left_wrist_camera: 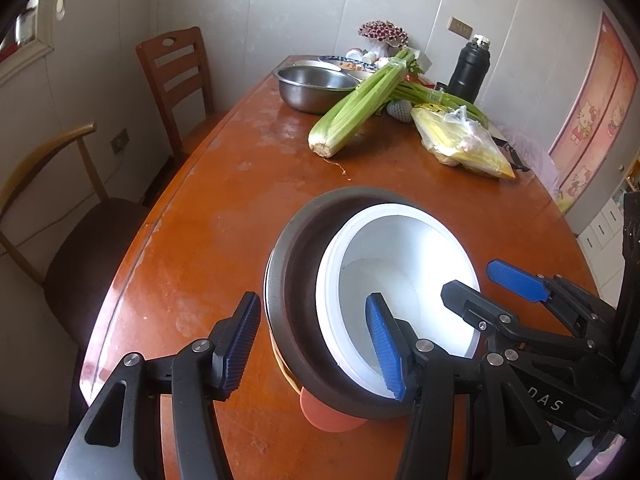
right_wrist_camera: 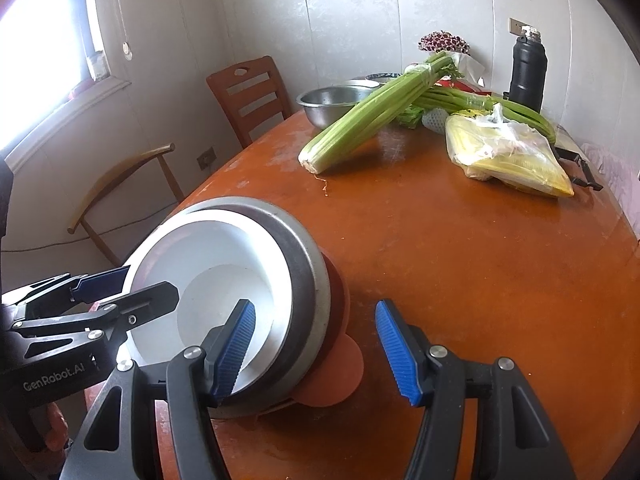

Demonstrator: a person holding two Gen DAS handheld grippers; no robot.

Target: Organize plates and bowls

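Note:
A white bowl (left_wrist_camera: pixel 400 264) (right_wrist_camera: pixel 216 280) sits nested off-centre in a grey metal bowl (left_wrist_camera: pixel 296 264) (right_wrist_camera: pixel 308 280). An orange bowl (left_wrist_camera: pixel 332 414) (right_wrist_camera: pixel 336 372) lies under both on the wooden table (left_wrist_camera: pixel 208 220). My left gripper (left_wrist_camera: pixel 312 344) (right_wrist_camera: pixel 134 286) straddles the stack's left rim, one finger inside the white bowl and one outside the grey one, with slight gaps. My right gripper (right_wrist_camera: pixel 316 348) (left_wrist_camera: pixel 486 286) straddles the right rim the same way. Its outer pad stands clearly apart from the stack. Both are open.
Further back on the table lie a celery bunch (left_wrist_camera: pixel 360 108), a steel basin (left_wrist_camera: pixel 312 86), a plastic bag of yellow food (left_wrist_camera: pixel 464 140) and a black flask (left_wrist_camera: pixel 470 66). Two chairs (left_wrist_camera: pixel 176 76) stand along the table's left edge.

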